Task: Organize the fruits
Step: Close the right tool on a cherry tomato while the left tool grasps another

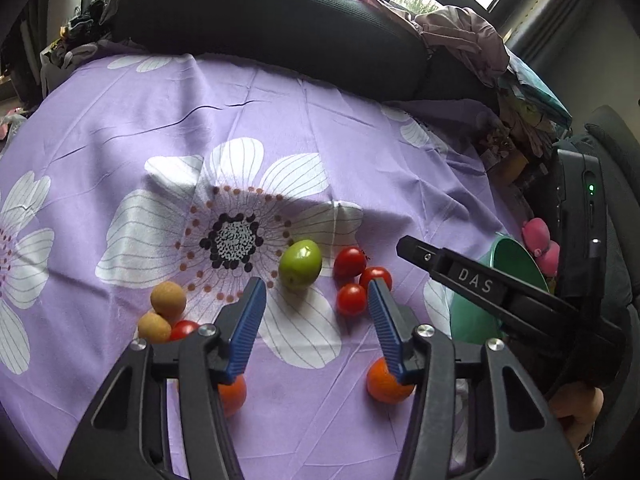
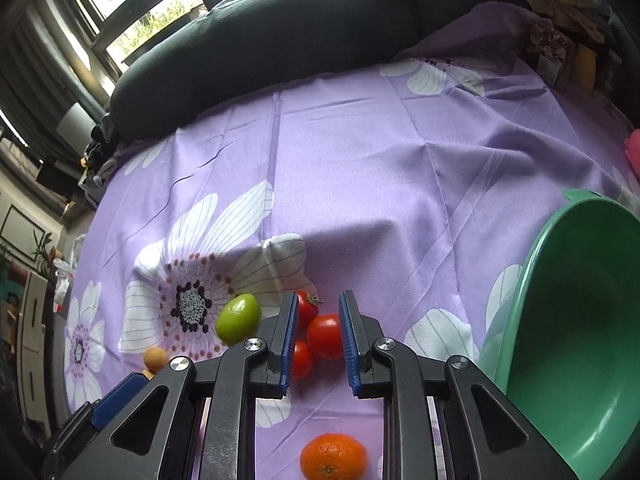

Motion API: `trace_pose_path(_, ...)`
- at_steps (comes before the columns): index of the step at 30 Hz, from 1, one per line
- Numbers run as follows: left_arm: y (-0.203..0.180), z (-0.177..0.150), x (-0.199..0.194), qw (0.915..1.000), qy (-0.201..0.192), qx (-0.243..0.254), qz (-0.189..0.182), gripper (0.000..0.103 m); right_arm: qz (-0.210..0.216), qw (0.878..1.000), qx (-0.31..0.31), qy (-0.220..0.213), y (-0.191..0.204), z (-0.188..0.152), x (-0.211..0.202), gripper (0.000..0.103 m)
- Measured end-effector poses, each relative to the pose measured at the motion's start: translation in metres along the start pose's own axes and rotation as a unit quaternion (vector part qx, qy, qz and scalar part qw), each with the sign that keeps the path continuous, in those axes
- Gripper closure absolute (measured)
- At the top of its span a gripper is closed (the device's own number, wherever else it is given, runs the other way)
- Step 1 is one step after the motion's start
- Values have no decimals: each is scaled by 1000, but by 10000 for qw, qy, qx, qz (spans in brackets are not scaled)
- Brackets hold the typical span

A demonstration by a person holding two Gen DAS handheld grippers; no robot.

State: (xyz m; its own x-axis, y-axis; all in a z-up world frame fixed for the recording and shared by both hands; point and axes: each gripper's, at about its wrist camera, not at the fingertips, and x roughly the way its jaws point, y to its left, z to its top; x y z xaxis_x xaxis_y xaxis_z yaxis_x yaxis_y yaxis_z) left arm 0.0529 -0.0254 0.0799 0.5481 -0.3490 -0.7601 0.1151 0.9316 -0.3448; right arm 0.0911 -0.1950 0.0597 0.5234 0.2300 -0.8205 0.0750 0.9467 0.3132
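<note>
On the purple flowered cloth [image 1: 120,120] lie a green fruit [image 1: 300,264], three cherry tomatoes [image 1: 351,300], two longans [image 1: 168,299] beside another tomato [image 1: 184,328], and two oranges [image 1: 386,384]. My left gripper [image 1: 316,288] hangs open over the cloth with nothing between its pads; the green fruit lies just past its tips. My right gripper [image 2: 319,300] is shut to a narrow slit above the tomato cluster. One tomato [image 2: 325,336] shows through the slit, lying on the cloth. In the left wrist view its tip [image 1: 404,247] stands apart from the tomatoes.
A green bowl [image 2: 532,264] stands at the right, tilted toward the right wrist camera. A dark cushion [image 1: 260,20] runs along the far edge, with piled clothes [image 1: 468,40] at the back right. Pink things [image 1: 538,232] sit behind the bowl. An orange [image 2: 333,458] lies under the right gripper.
</note>
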Motion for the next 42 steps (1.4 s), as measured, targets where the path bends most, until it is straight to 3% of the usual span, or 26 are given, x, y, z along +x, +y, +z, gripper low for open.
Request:
trace_pose_path(4,-4,1,21,9995,122,72,-292,51,414,9987,271,156,-12,-1,4,81)
trace_pose_path(8,-7,-7,44,9988,397,175,-219,51,367,9987,266,214,-10,-1,7,80)
trace_pose_path(12,-11,-9,53,9979,468,213,-381,49,549,9972,365,365,-11,-1,15,80)
trace_pose_path(18,-17,-13,68,9972,633,290,-271,50,92,9987,187,460,-3,-5,25,80)
trace_pose_path(23,-12,-13,73,9968,707,182,-332,51,-14,9983,162,554,-4,-7,31,80)
trace_pose_path(33,-8,-16,86,9963,786,6,-359,75,154,9967,259,759,-5,-11,41,75)
trace_pose_path(42,5,-22,73,9965,740,-50,-390,76,147,9974,185,687,0,-16,44,74)
